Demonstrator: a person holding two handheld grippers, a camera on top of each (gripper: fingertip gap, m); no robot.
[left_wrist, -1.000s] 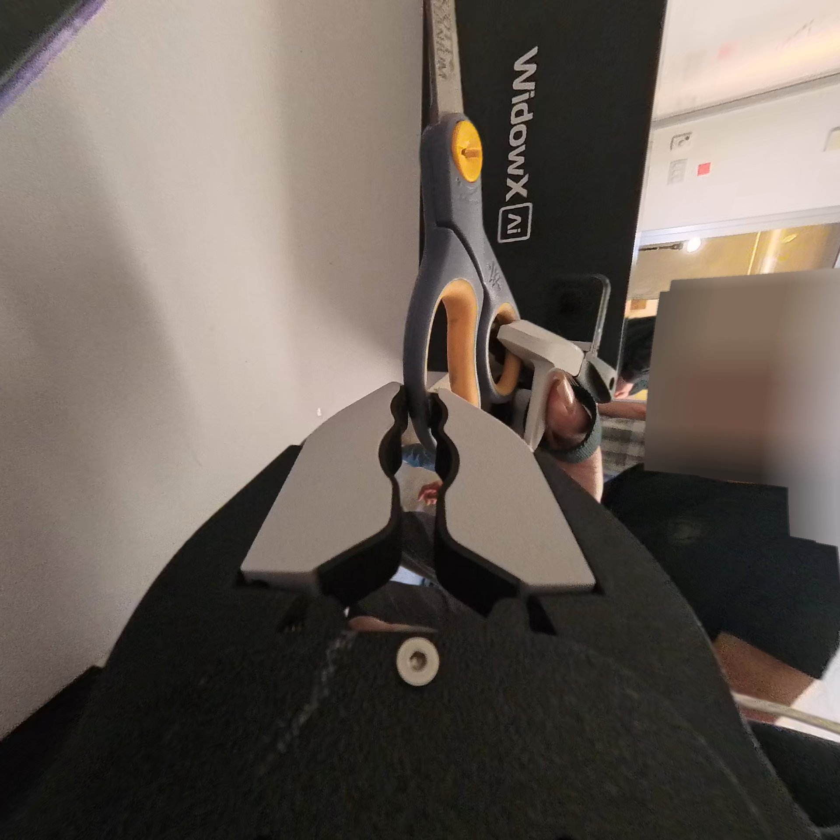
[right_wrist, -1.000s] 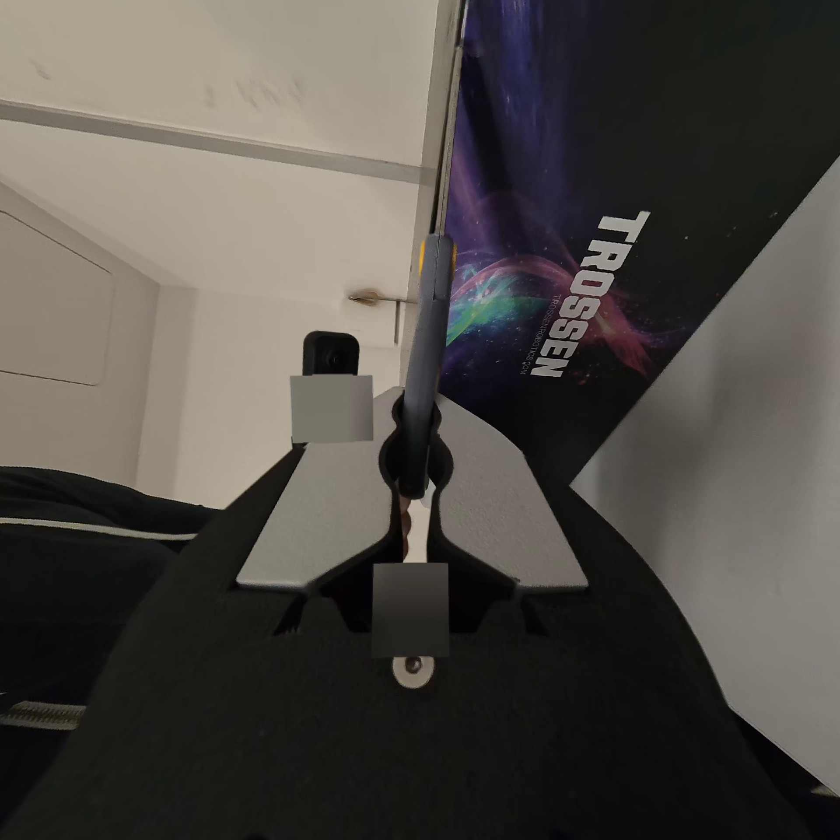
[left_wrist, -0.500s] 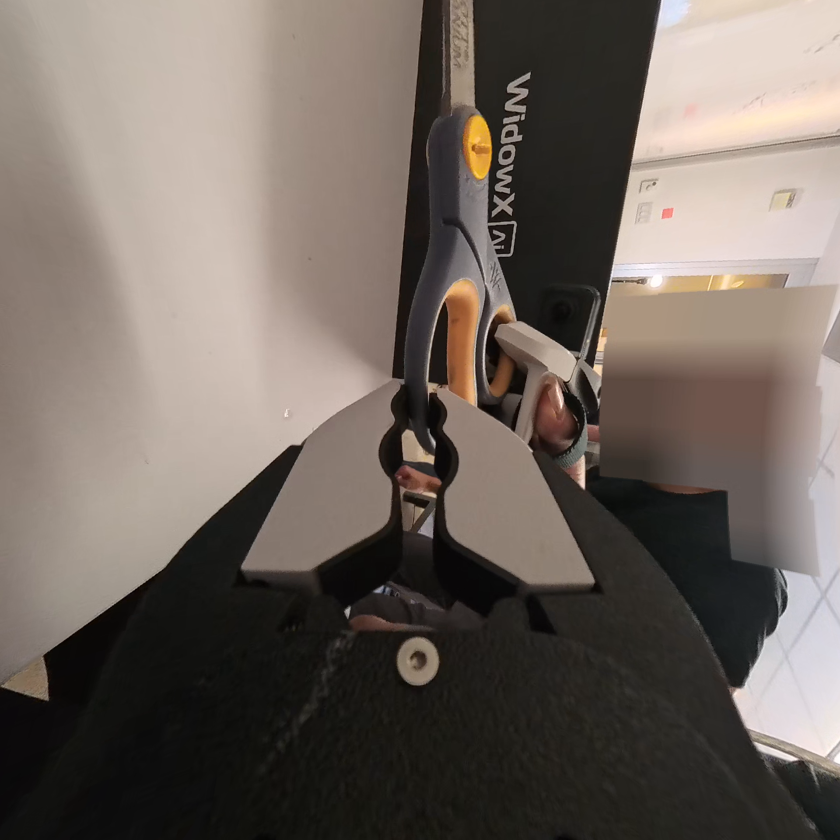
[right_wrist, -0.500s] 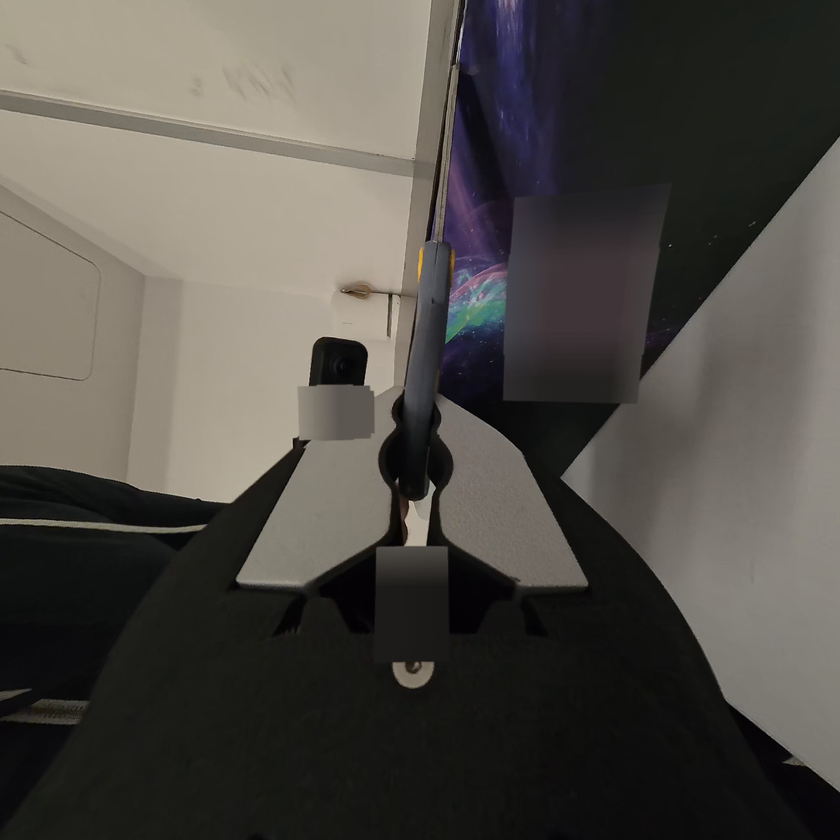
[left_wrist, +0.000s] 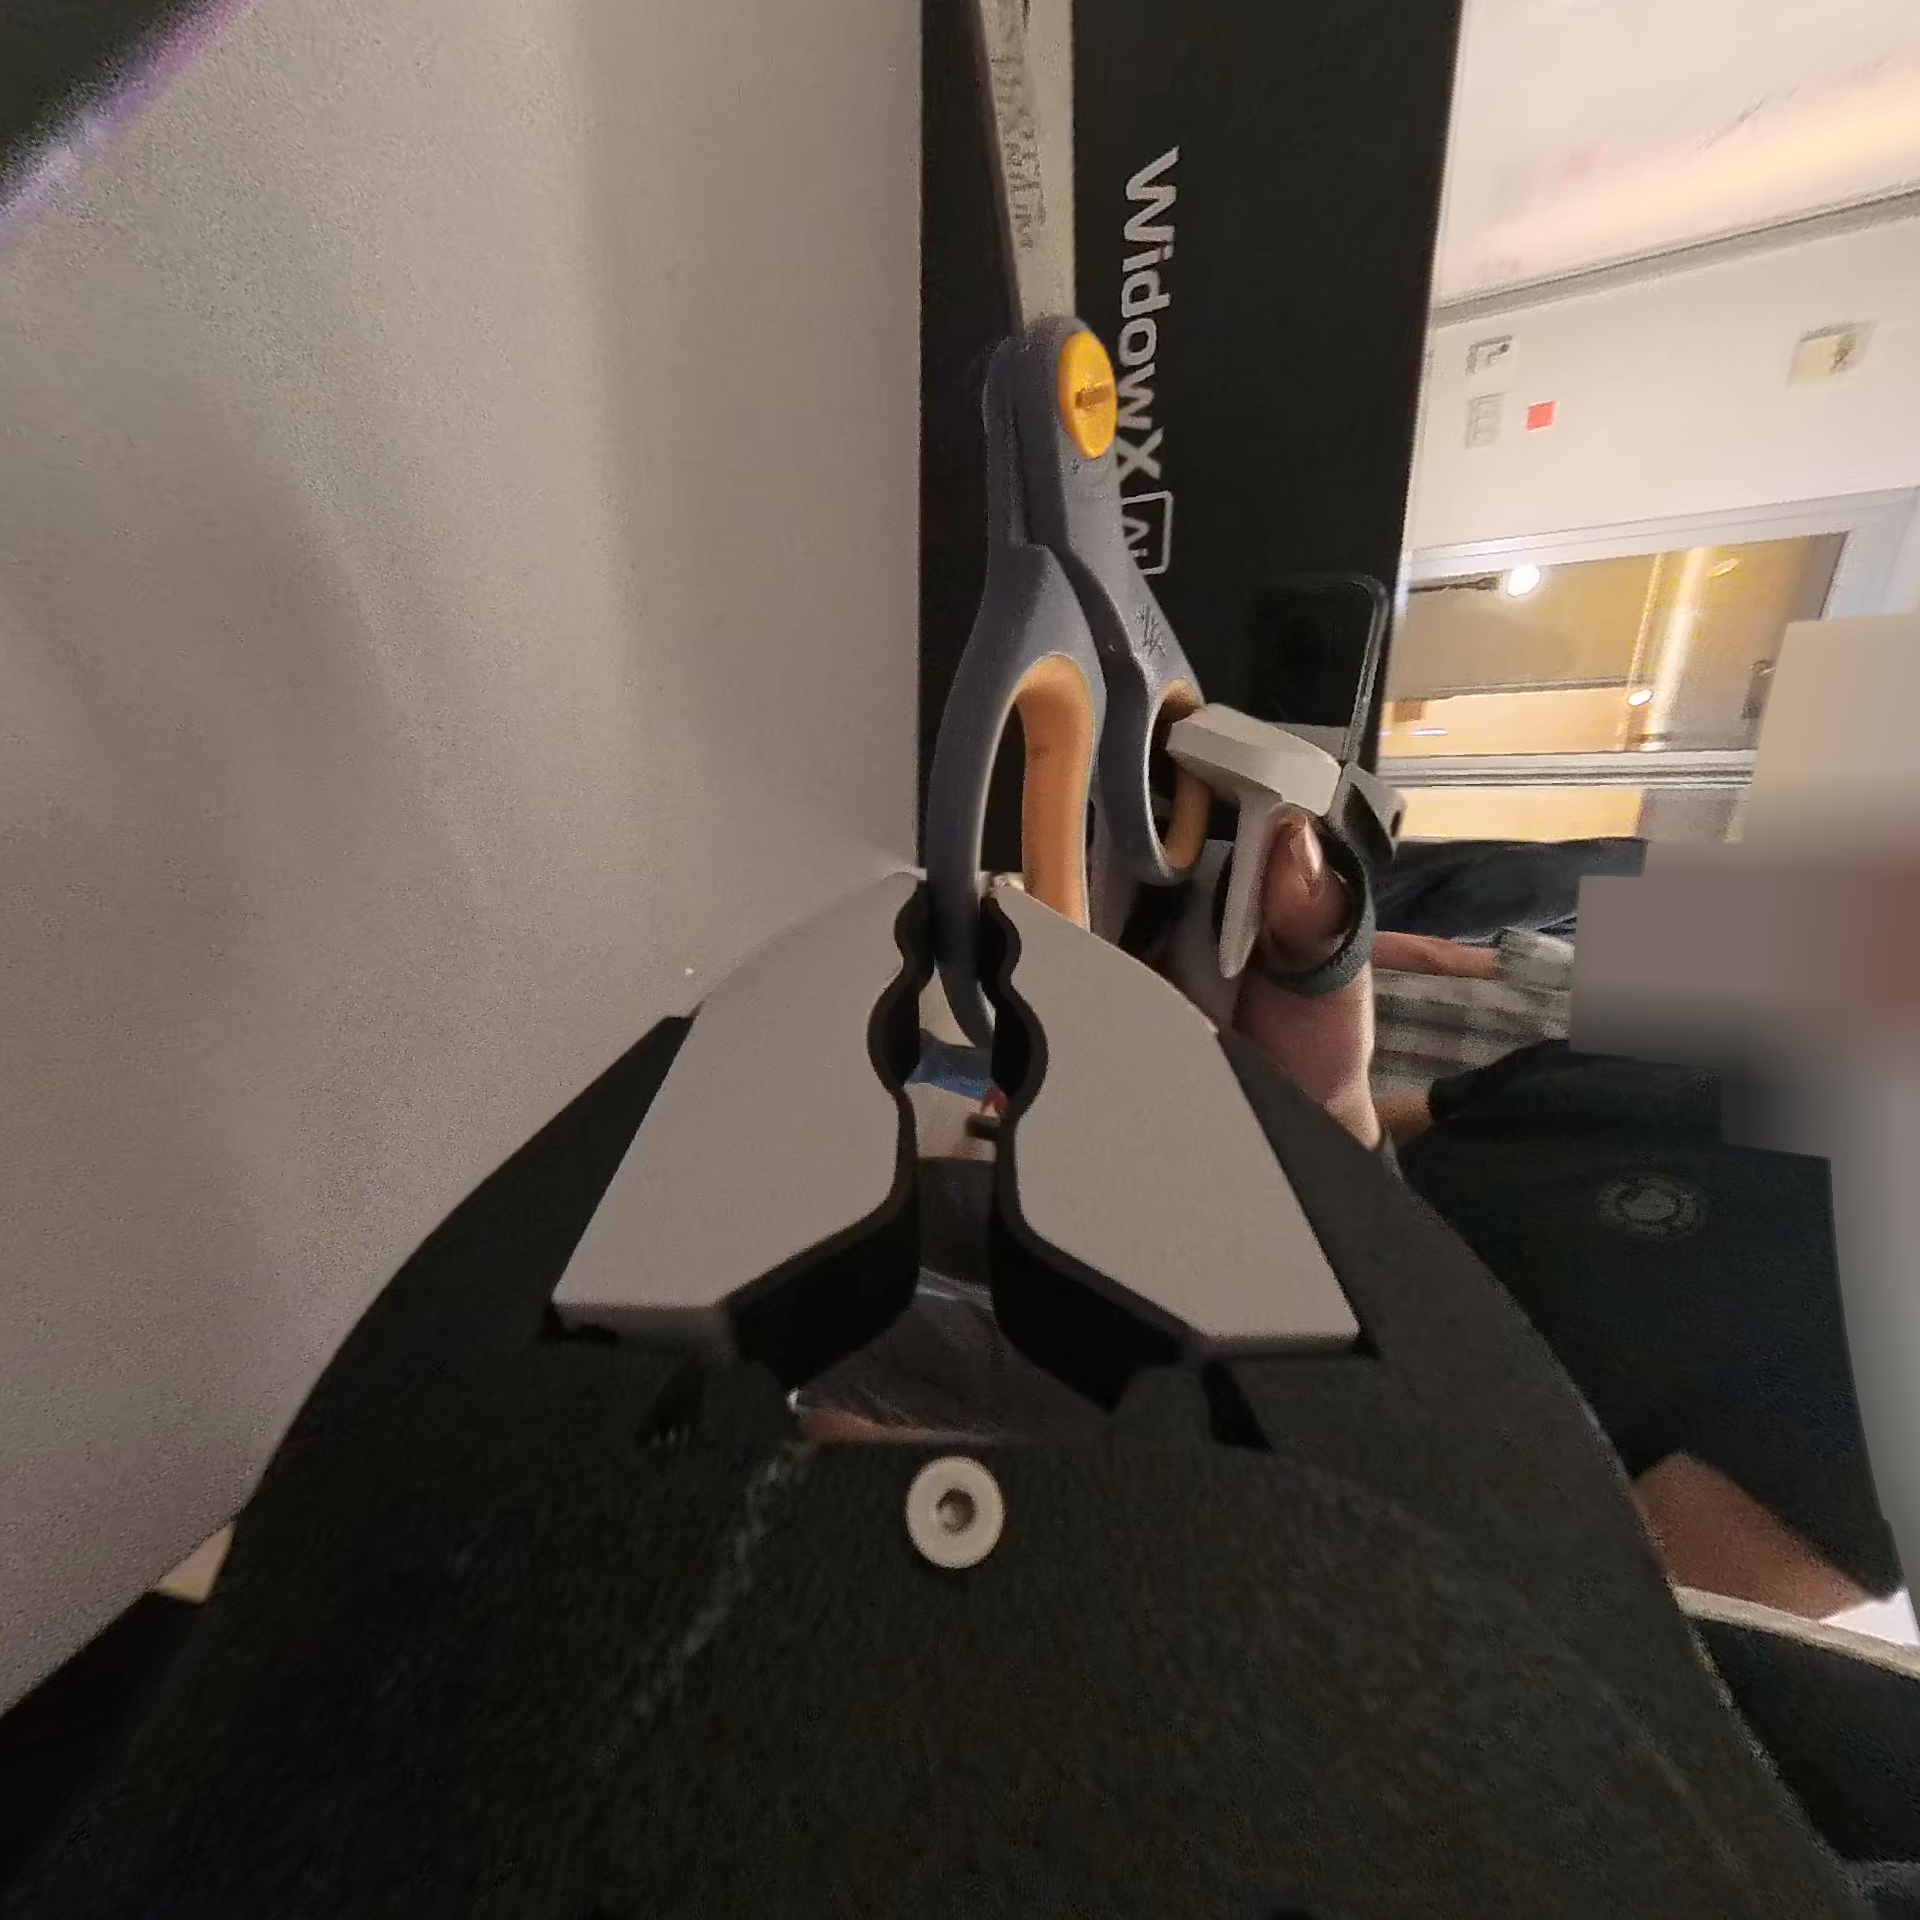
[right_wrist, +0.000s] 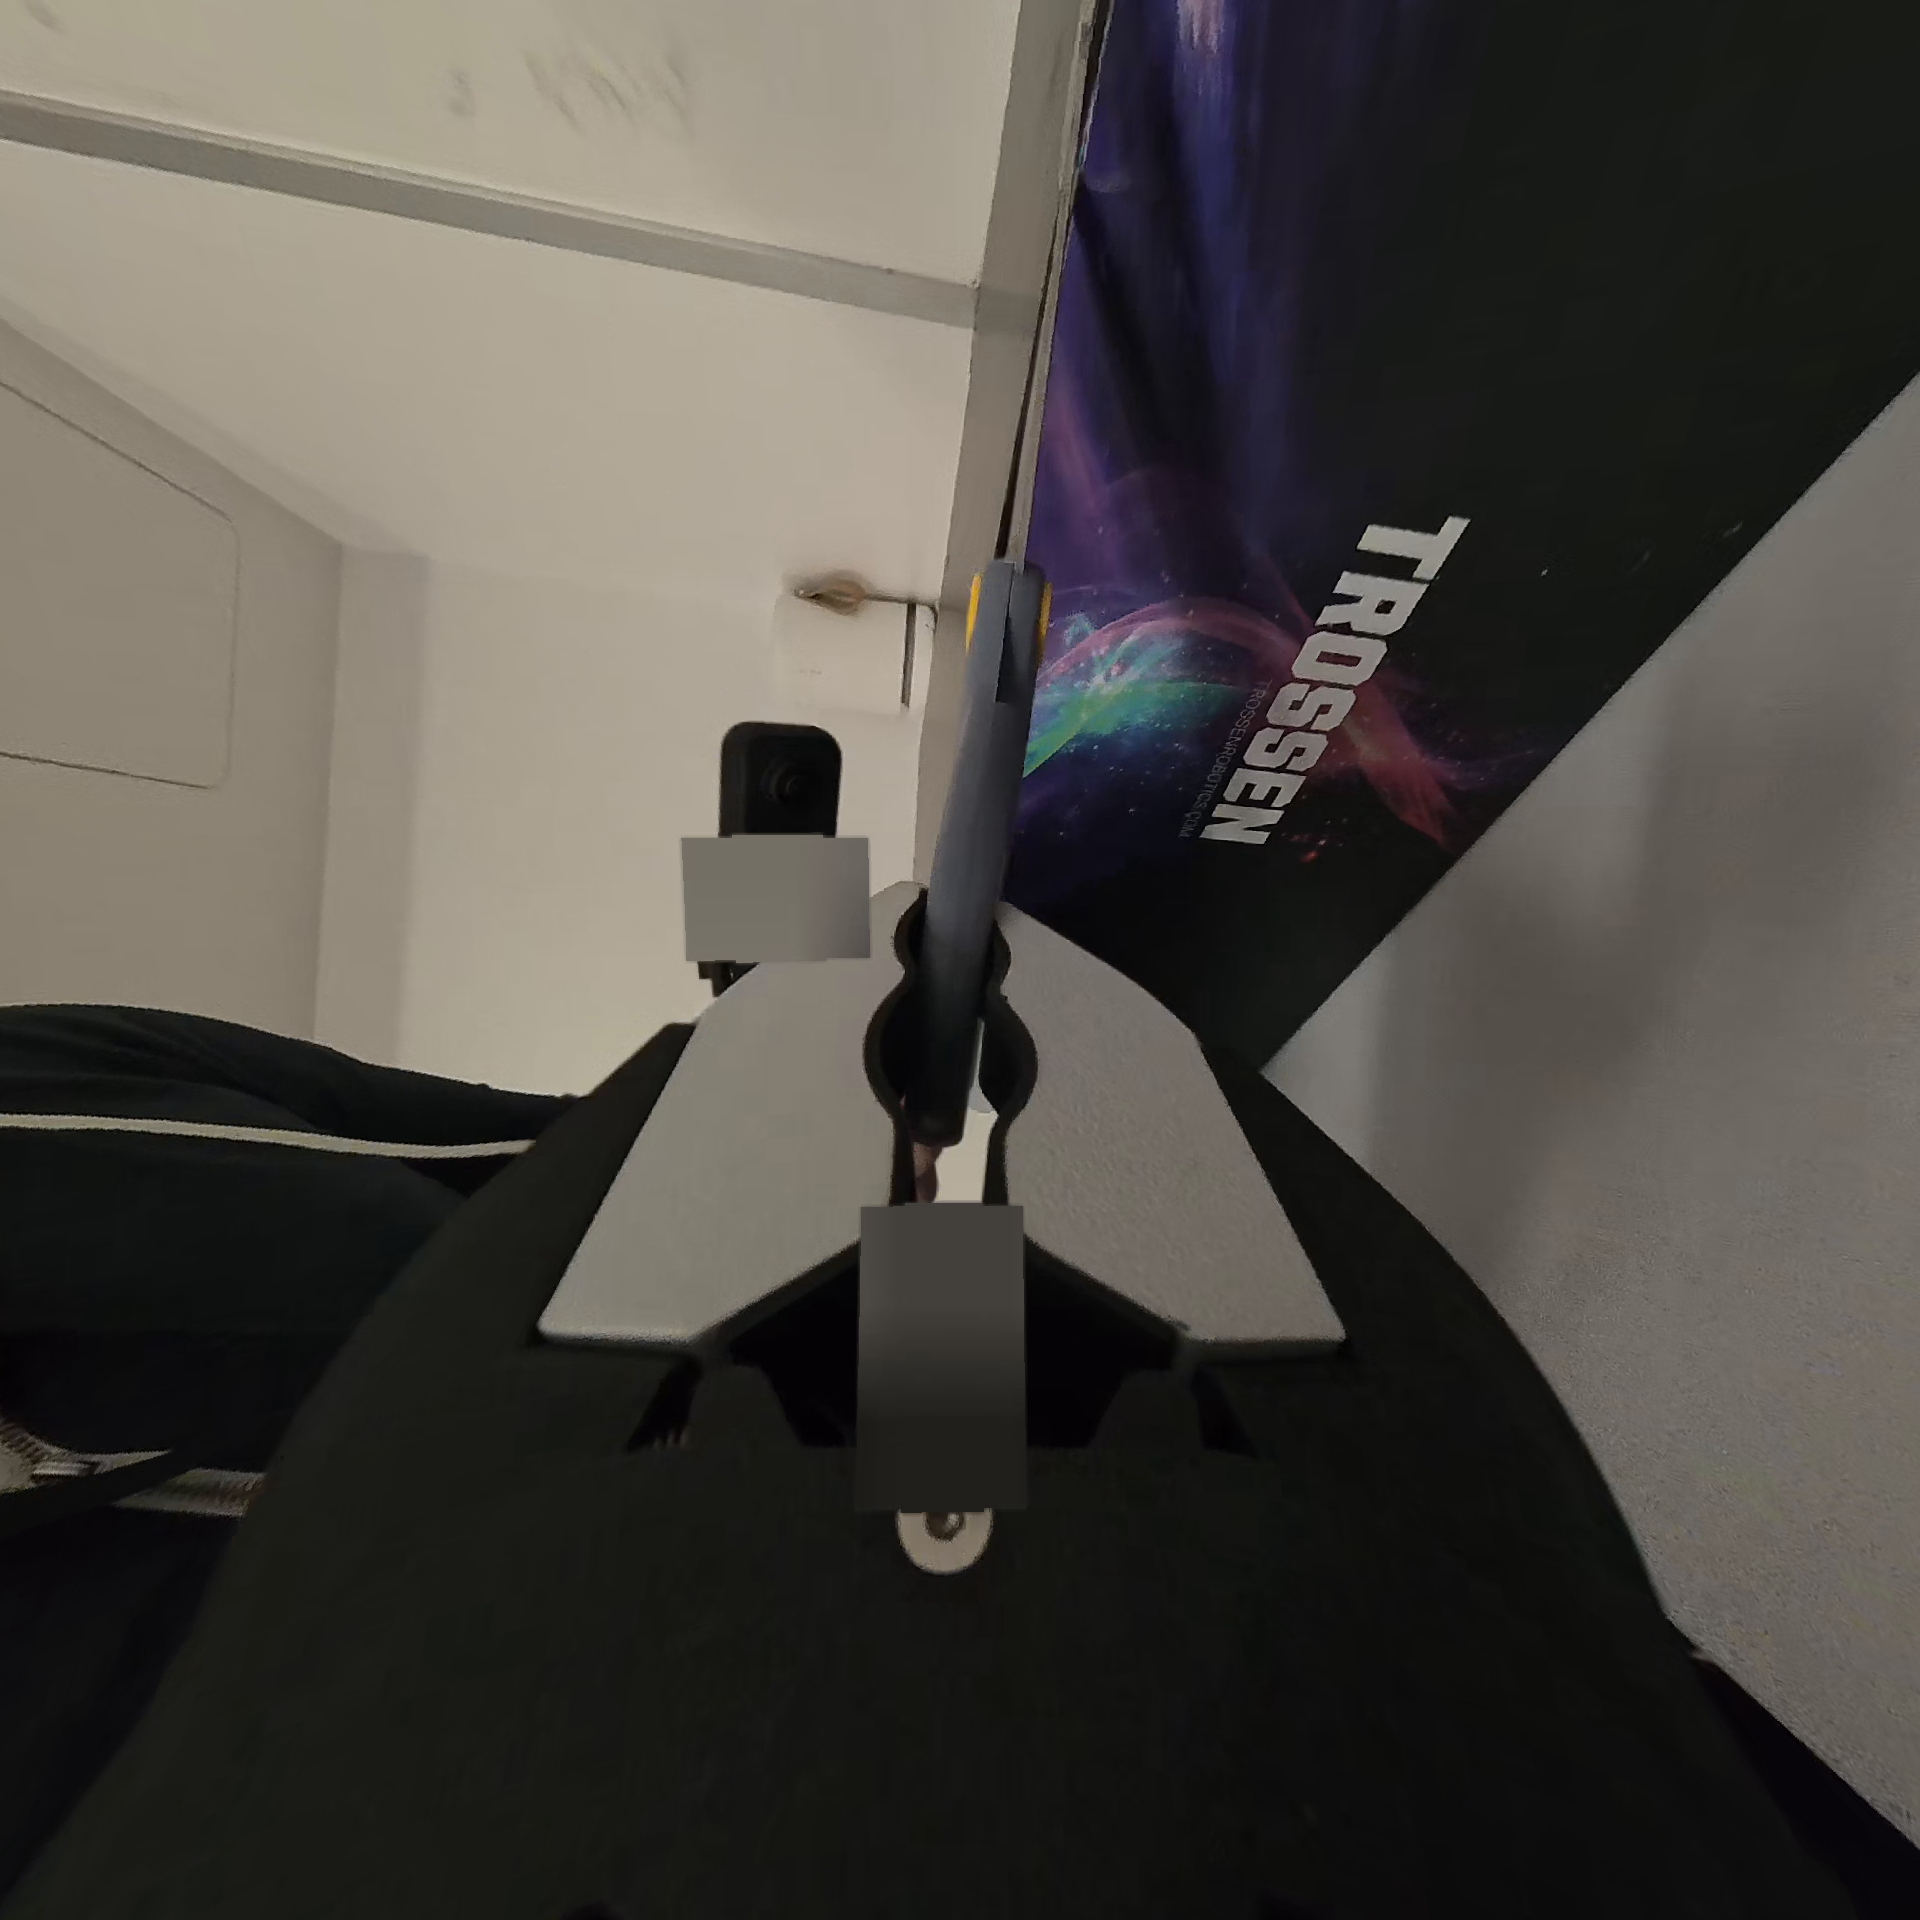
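- Scissors (left_wrist: 1049, 675) pointing blades-up, gray-orange handles.
- Left gripper (left_wrist: 954, 940) clamping tight on the larger handle loop.
- Right gripper (right_wrist: 951, 945) pinching the other loop, nearly closed.
- Best keeping both grips square.

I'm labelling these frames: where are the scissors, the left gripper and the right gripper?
scissors (left_wrist: 1039, 644), left wrist view: on the grey handle below the orange pivot.
left gripper (left_wrist: 951, 914), left wrist view: between its fingertips, shut on one handle loop.
right gripper (right_wrist: 951, 925), right wrist view: between its fingertips, shut on the handle.
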